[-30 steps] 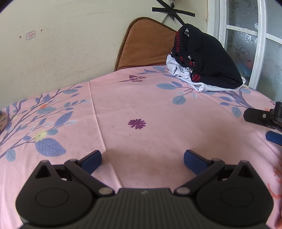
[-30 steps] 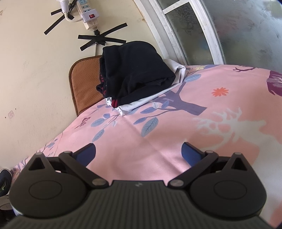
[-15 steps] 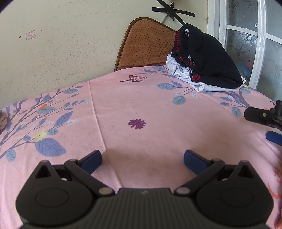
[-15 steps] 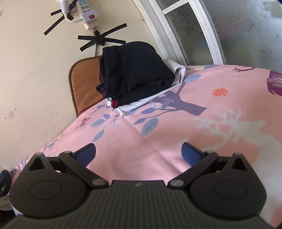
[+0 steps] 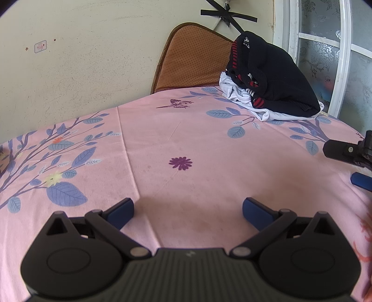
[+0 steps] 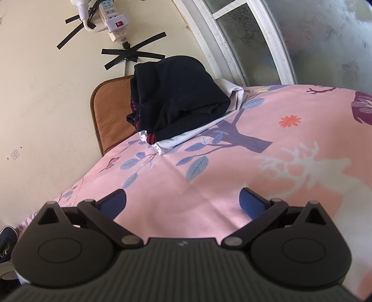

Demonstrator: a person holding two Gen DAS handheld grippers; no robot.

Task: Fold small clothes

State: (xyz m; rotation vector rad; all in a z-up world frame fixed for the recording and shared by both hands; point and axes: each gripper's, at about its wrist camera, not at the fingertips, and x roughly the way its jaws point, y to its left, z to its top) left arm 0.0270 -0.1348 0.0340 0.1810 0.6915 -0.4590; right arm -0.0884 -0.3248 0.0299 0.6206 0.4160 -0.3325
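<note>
A pile of small clothes sits at the far corner of the pink bed: a black garment with red stripes on top of a white one. It also shows in the right wrist view, black garment over the white one. My left gripper is open and empty, low over the pink floral sheet, well short of the pile. My right gripper is open and empty, also low over the sheet; part of it shows at the right edge of the left wrist view.
A brown perforated cushion leans on the wall behind the pile. A window with a white frame is to the right. A power strip is taped to the wall. A shoe lies on the floor left of the bed.
</note>
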